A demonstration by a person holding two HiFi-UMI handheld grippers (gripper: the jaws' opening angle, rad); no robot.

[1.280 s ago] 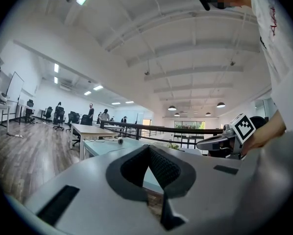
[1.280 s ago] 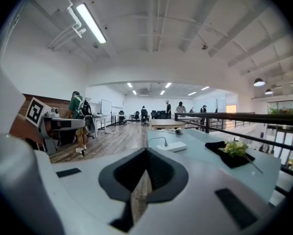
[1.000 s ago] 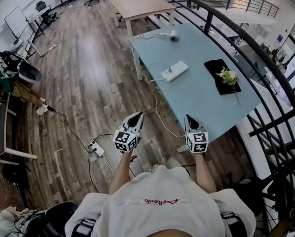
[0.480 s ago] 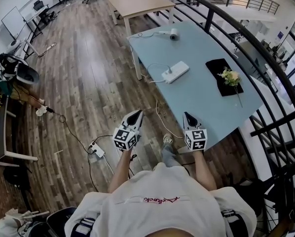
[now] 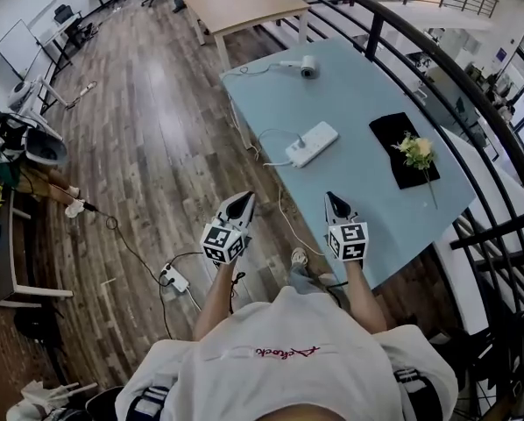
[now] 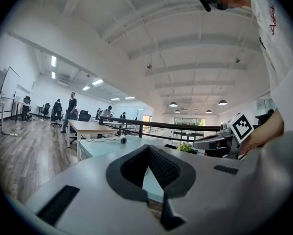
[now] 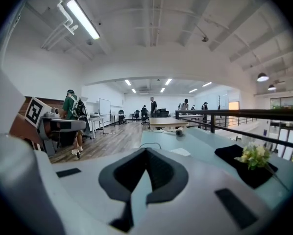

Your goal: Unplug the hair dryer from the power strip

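A white power strip [image 5: 311, 143] lies near the left edge of the light-blue table [image 5: 367, 191], with a white plug and cable at its left end. The hair dryer [image 5: 308, 65] lies at the table's far end, its cord trailing along the left edge. My left gripper [image 5: 242, 202] is shut and empty, out over the wooden floor left of the table. Just above the table's near edge is my right gripper [image 5: 332, 200], also shut and empty. The right gripper view shows the strip [image 7: 180, 152] and the dryer [image 7: 179, 132] ahead. The left gripper view shows the dryer [image 6: 122, 140] far off.
A black mat [image 5: 393, 134] with a small bunch of flowers [image 5: 417, 150] lies on the table's right side. A dark railing [image 5: 437, 60] runs behind the table. A wooden table [image 5: 240, 3] stands beyond. A second power strip [image 5: 173, 278] and cables lie on the floor.
The person has stepped toward the table, and both grippers have moved forward with them, still shut. The right gripper now reaches over the table's near edge.
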